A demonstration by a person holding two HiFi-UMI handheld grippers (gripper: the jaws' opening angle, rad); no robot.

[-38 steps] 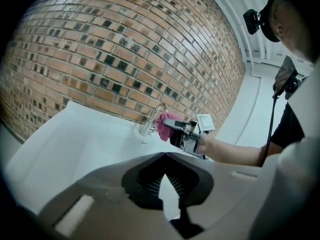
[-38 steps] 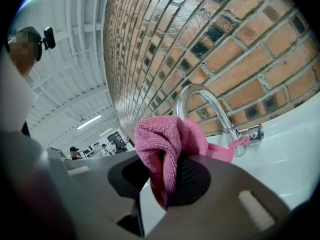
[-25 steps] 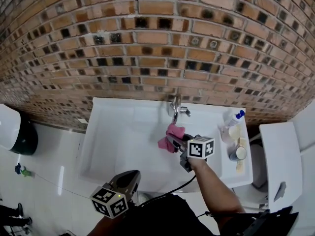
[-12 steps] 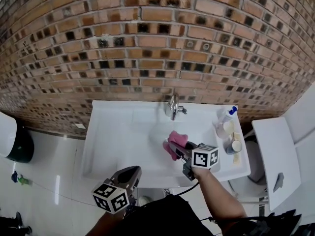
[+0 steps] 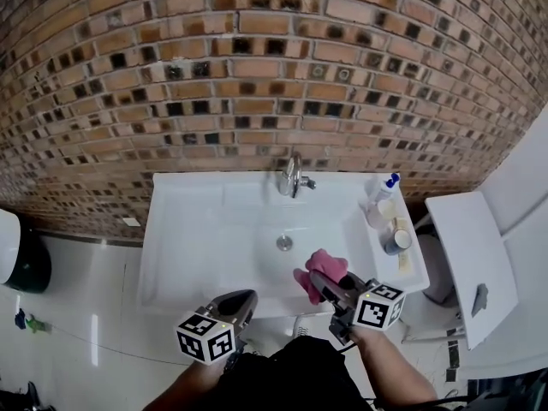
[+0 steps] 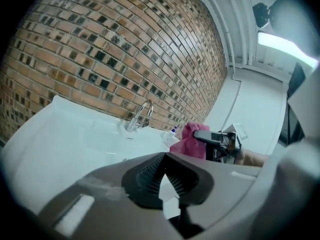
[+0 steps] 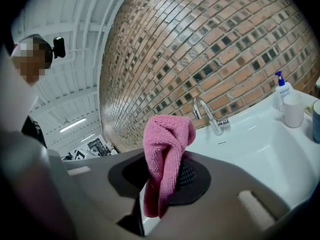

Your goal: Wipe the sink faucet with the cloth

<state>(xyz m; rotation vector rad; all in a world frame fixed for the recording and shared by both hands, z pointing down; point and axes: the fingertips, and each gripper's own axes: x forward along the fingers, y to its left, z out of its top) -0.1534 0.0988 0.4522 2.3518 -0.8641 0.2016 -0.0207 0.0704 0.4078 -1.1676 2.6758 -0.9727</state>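
Right gripper view: right gripper (image 7: 161, 170) pinches cloth (image 7: 168, 134); left gripper view: left gripper (image 6: 164, 160) clenched, empty.

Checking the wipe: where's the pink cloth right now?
Head view: the pink cloth is clamped in the right gripper, over the front right of the sink, short of the faucet.

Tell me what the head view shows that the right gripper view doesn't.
Head view only: the drain, the left gripper, shut and empty near the sink's front edge, and a dark bin on the floor. Right gripper view only: a ceiling light and the ribbed pads pinching the pink cloth. Both: faucet, pump bottle, brick wall, and the right gripper shut on that cloth.
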